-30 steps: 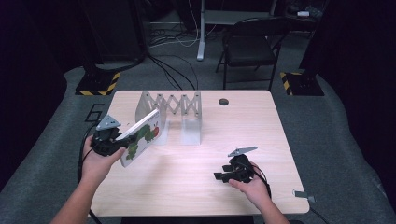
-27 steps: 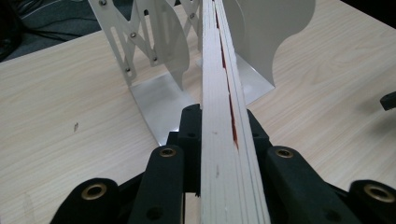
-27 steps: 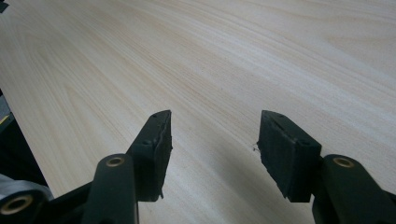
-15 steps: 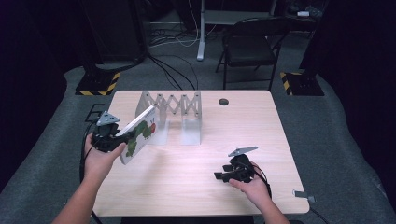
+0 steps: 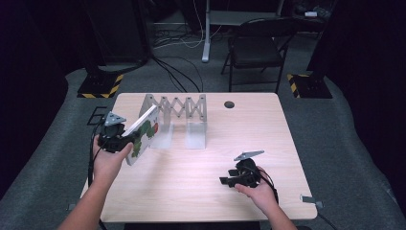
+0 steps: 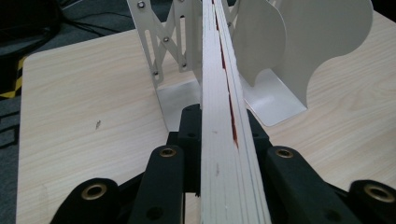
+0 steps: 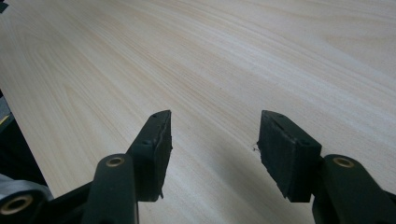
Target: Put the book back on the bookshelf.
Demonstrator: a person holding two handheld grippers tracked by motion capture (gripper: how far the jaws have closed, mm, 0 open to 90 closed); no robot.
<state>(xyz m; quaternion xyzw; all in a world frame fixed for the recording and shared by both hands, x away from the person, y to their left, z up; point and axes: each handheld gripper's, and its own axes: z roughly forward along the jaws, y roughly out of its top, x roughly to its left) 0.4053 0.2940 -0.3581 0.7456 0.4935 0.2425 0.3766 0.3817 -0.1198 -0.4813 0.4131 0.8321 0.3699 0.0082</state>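
We hold the left gripper clamped on the lower end of a thin picture book, jaws pinching both covers with the page block between them, as the left gripper view shows; the grip sits at the near end so the free end can lead into the expanding book rack; the book hangs above the table near its left edge, just in front of and left of the rack's leftmost divider, not yet between any dividers as far as we can tell; its long axis runs from the gripper up and away toward the far edge and slightly right, the far end raised, the illustrated cover facing the table's right and down, the white edge up; in the left gripper view the fore-edge points straight at the gap beside the rounded white divider, so we judge insertion into a slot is the step in hand; the right gripper rests low near the table's near right corner, jaws partly apart and holding nothing, bare wood between the pads, parked out of the way.
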